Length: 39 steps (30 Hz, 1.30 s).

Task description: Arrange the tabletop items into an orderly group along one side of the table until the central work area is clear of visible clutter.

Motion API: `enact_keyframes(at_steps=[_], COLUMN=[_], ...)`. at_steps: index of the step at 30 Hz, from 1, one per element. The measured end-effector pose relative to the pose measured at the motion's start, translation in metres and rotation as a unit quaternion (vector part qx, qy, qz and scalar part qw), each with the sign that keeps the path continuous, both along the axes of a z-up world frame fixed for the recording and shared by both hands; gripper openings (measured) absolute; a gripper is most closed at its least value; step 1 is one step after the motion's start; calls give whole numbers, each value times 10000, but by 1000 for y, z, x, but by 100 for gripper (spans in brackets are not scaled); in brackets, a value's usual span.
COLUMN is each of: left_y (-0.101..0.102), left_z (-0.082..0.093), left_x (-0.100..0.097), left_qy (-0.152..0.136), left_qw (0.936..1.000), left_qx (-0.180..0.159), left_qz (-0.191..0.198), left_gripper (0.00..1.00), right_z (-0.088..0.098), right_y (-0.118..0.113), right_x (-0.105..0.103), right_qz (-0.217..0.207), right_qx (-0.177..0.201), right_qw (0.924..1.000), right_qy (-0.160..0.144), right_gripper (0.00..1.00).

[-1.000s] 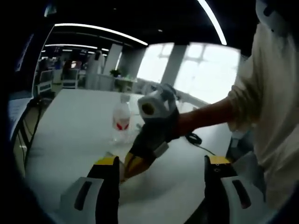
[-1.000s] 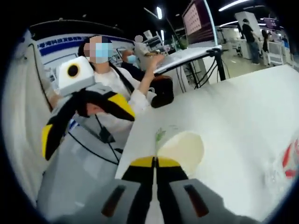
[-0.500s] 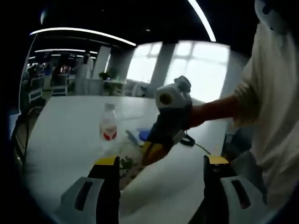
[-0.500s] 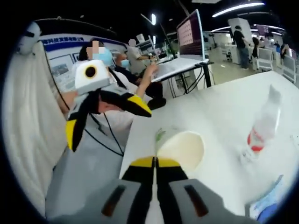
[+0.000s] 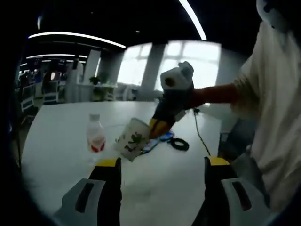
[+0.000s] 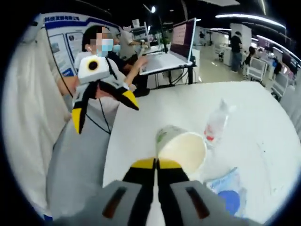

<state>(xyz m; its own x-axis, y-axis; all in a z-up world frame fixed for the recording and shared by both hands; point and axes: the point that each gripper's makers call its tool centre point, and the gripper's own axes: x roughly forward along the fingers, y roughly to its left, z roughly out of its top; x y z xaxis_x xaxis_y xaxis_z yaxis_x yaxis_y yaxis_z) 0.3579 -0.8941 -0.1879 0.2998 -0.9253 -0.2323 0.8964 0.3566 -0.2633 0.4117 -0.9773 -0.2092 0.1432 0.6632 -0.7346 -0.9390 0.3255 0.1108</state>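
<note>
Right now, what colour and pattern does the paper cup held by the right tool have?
The paper cup is white with a green leaf print, cream inside; the print shows best in the left gripper view.

No legible text, seemingly.

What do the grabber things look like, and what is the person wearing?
Each gripper is a grey body with two dark jaws tipped in yellow. The left gripper and the right gripper each carry a white box. On the left gripper's own jaws, dark oval slots mark the grey parts. The person's sleeve is cream-white.
</note>
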Motion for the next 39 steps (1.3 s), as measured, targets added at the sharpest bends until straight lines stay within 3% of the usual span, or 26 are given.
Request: enact_keyframes(at_steps=[5, 6, 8, 11, 15, 18, 21, 22, 26, 27, 39], left_y=[0, 0, 2, 4, 8, 11, 15, 16, 18, 18, 17], left_z=[0, 0, 1, -1, -2, -3, -5, -7, -10, -11, -21], left_x=[-2, -2, -1, 1, 4, 7, 10, 11, 13, 13, 17], left_qy=[-19, -8, -32, -35, -35, -29, -11, -11, 18, 26, 168], left_qw=[10000, 10000, 10000, 9999, 9998, 9997, 9995, 9995, 9993, 9993, 9987], left_qx=[-19, -35, -50, -32, -63, -68, -56, -37, -29, -5, -2], left_qz=[-1, 17, 40, 94, 164, 225, 302, 326, 377, 386, 485], left_gripper=[68, 68, 67, 66, 66, 66, 65, 65, 65, 65, 64], right_z=[-2, -5, -8, -9, -5, -13, -28, -35, -55, -60, -88], right_y=[-22, -25, -33, -47, -52, -54, -51, -51, -50, -49, -43], right_x=[20, 20, 29, 48, 73, 89, 93, 94, 99, 99, 106], right_qz=[266, 343, 455, 775, 1107, 1562, 1859, 2080, 2498, 2681, 3043], right_qx=[-766, -912, -1186, -1825, -2224, -2668, -2831, -2970, -3202, -3270, -3418], right_qw=[9961, 9949, 9912, 9780, 9652, 9463, 9360, 9262, 9059, 8978, 8824], right_qy=[-336, -258, -379, -649, -817, -946, -959, -1037, -1198, -1229, -1092], right_gripper=[0, 0, 0, 0, 0, 0, 0, 0, 0, 0, 0])
